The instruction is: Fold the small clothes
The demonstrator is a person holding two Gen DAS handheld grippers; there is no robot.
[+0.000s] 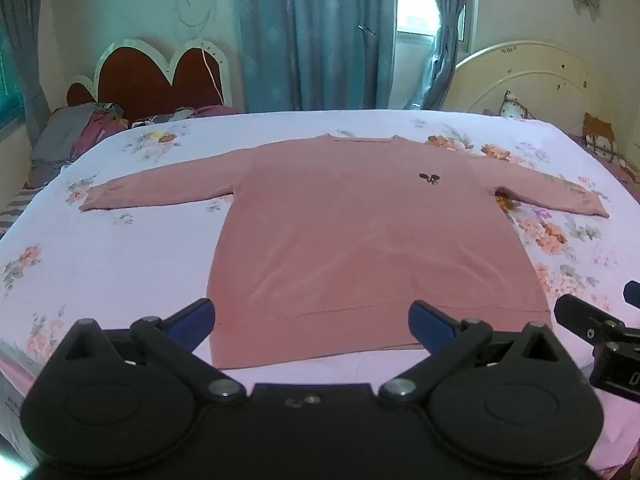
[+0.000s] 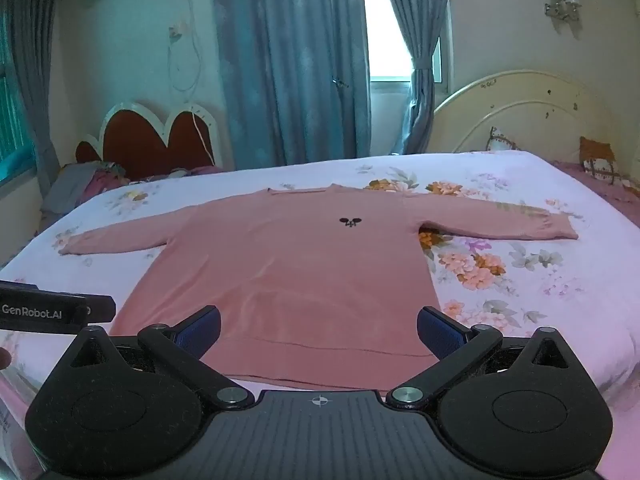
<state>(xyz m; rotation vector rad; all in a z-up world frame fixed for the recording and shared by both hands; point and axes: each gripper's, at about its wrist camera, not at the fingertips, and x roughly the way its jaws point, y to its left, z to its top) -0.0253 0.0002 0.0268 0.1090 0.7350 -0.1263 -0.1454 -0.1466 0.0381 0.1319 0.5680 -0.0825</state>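
Left wrist view: the left gripper (image 1: 312, 322) hangs with its jaws spread wide and nothing between them, just above the near hem of the pink sweatshirt (image 1: 360, 240). The garment lies flat and face up on the floral bed sheet (image 1: 120, 264), both sleeves extended sideways, an arrangement that exposes every edge for folding. Part of the right gripper (image 1: 600, 332) shows at the right edge.

Right wrist view: the right gripper (image 2: 319, 332) is likewise spread and empty, angled down toward the hem of the pink sweatshirt (image 2: 288, 272). Judgement: folding has not yet begun; both tools are staged at the hem side.
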